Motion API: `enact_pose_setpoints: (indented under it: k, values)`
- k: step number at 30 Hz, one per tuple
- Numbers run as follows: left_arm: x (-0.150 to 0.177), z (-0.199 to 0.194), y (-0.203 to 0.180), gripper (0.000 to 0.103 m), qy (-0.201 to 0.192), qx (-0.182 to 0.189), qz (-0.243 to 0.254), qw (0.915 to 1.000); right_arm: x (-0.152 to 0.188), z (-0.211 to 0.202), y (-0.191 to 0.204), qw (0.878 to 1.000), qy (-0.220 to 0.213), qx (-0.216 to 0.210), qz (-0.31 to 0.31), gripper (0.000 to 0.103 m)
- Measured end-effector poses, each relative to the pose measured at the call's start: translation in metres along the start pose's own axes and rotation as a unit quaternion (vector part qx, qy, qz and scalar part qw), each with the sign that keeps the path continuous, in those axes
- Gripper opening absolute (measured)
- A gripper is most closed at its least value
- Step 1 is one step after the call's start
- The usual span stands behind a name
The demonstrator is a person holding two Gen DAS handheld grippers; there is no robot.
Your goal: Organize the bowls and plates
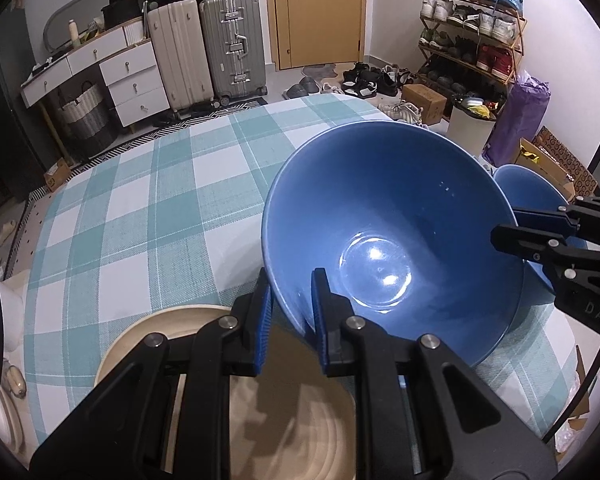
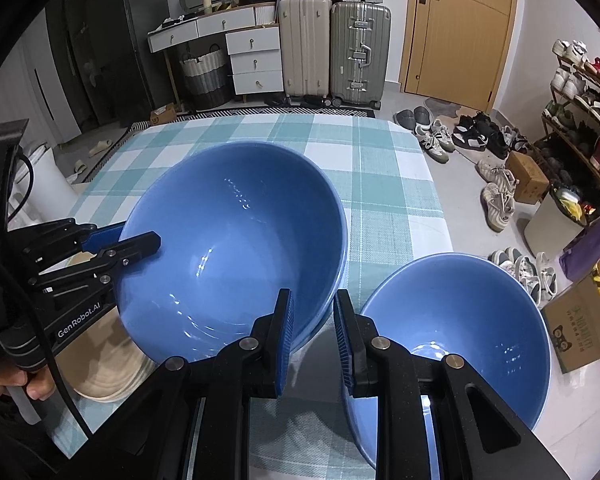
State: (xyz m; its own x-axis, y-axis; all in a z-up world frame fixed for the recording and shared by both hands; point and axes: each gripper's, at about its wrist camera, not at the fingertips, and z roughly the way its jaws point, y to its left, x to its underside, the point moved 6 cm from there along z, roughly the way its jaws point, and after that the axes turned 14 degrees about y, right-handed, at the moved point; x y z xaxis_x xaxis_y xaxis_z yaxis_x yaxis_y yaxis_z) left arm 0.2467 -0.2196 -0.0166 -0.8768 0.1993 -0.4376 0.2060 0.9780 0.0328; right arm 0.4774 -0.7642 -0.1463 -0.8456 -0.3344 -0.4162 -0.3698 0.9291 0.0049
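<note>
A large blue bowl (image 1: 392,240) is tilted above the checked tablecloth; it also shows in the right wrist view (image 2: 236,240), where a second rim just under it suggests another bowl beneath. My left gripper (image 1: 292,312) is shut on its near rim, one finger inside, one outside. A smaller blue bowl (image 2: 456,328) stands to its right, and shows behind the large one in the left wrist view (image 1: 528,188). My right gripper (image 2: 312,340) is open, its jaws apart between the two bowls and holding nothing. A beige plate (image 1: 172,328) lies under the left gripper.
The table (image 2: 380,184) has a teal and white checked cloth. Beyond its far edge stand suitcases (image 2: 332,52), a white dresser (image 2: 252,52) and a door. Shoes and a shoe rack (image 2: 580,112) fill the floor on the right, with cardboard boxes (image 2: 580,320) near the table's right edge.
</note>
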Motion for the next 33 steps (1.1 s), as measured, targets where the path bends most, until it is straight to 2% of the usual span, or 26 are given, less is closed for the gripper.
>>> enact_pose_setpoints:
  k: [5,20,24,28,30,32,33]
  values:
    - [0.0,0.003,-0.003,0.016,0.002,-0.008,0.006,0.9999,0.0,0.004,0.002,1.0,0.003,0.006,-0.003,0.022]
    - [0.003,0.007,-0.005,0.021,0.014,0.003,0.005,0.9999,0.0,0.006,0.001,1.0,0.008,0.006,-0.003,0.023]
    - [0.005,0.008,-0.005,0.035,0.029,0.019,0.008,0.9994,-0.001,0.002,-0.001,1.0,0.006,0.002,0.004,0.026]
    - [0.004,0.001,-0.001,0.056,0.023,0.028,-0.002,0.9993,0.0,-0.008,-0.002,1.0,-0.007,-0.011,0.008,0.053]
    - [0.003,-0.006,0.0,0.07,0.022,0.033,-0.003,0.9992,0.0,-0.015,-0.003,1.0,-0.013,-0.02,0.011,0.065]
    - [0.003,-0.015,-0.001,0.078,0.014,0.041,-0.006,0.999,-0.001,-0.022,-0.003,0.999,-0.021,-0.026,0.012,0.08]
    - [0.002,-0.022,-0.002,0.08,0.009,0.05,-0.006,0.9987,0.0,-0.027,-0.003,0.999,-0.027,-0.027,0.012,0.084]
